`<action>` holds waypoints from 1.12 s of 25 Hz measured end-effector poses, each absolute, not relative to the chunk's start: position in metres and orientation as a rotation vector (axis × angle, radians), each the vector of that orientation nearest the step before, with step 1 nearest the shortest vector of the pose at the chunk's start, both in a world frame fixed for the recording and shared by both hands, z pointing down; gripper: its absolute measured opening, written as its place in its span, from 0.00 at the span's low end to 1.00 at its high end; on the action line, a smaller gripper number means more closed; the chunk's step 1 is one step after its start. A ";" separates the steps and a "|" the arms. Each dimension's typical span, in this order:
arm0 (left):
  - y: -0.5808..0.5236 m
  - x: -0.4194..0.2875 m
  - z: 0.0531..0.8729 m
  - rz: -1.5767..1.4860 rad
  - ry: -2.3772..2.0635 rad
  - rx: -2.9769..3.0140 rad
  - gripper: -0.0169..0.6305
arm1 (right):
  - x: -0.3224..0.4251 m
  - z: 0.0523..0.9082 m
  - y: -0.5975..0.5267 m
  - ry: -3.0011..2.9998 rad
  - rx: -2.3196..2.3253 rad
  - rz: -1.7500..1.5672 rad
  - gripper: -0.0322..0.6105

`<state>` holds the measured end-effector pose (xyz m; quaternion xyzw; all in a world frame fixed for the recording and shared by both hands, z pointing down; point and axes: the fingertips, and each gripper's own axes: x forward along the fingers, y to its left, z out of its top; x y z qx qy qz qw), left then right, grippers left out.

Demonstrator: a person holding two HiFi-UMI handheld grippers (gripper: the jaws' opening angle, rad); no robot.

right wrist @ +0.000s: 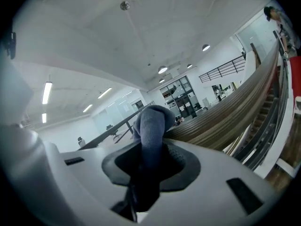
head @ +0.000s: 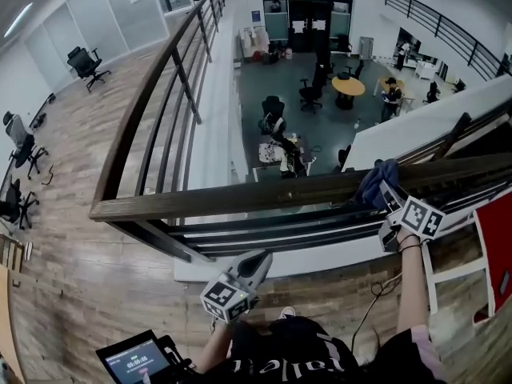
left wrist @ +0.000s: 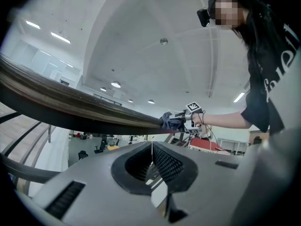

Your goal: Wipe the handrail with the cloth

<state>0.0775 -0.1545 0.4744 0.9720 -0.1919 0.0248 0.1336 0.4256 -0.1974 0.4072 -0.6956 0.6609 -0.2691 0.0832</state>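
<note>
The right gripper is clenching the blue cloth, which is bunched between its jaws and resting on top of the wooden handrail, evidently so that the fabric bears on the rail for wiping. The left gripper is hanging low, below the rail and well apart from it, with its jaws together on nothing; it is judged idle. The handrail's long axis is running left to right across the person's front, rising slightly rightward, and the cloth is sitting toward its right portion.
</note>
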 end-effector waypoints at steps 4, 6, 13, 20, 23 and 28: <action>-0.149 0.080 0.477 0.133 -0.541 2.801 0.03 | 0.483 0.403 -0.183 1.936 -2.153 -0.804 0.20; -0.149 0.082 0.473 0.126 -0.544 2.798 0.03 | 0.509 0.400 -0.176 1.912 -2.182 -0.810 0.20; -0.149 0.081 0.475 0.138 -0.569 2.803 0.03 | 0.607 0.399 -0.148 1.770 -2.354 -0.810 0.20; -0.148 0.054 0.494 0.209 -0.635 2.765 0.03 | 0.681 0.416 -0.117 1.579 -2.558 -0.774 0.20; -0.151 0.041 0.502 0.200 -0.672 2.771 0.03 | 0.686 0.419 -0.108 1.523 -2.577 -0.749 0.20; -0.161 0.025 0.500 0.185 -0.712 2.770 0.03 | 0.624 0.425 -0.107 1.622 -2.470 -0.704 0.20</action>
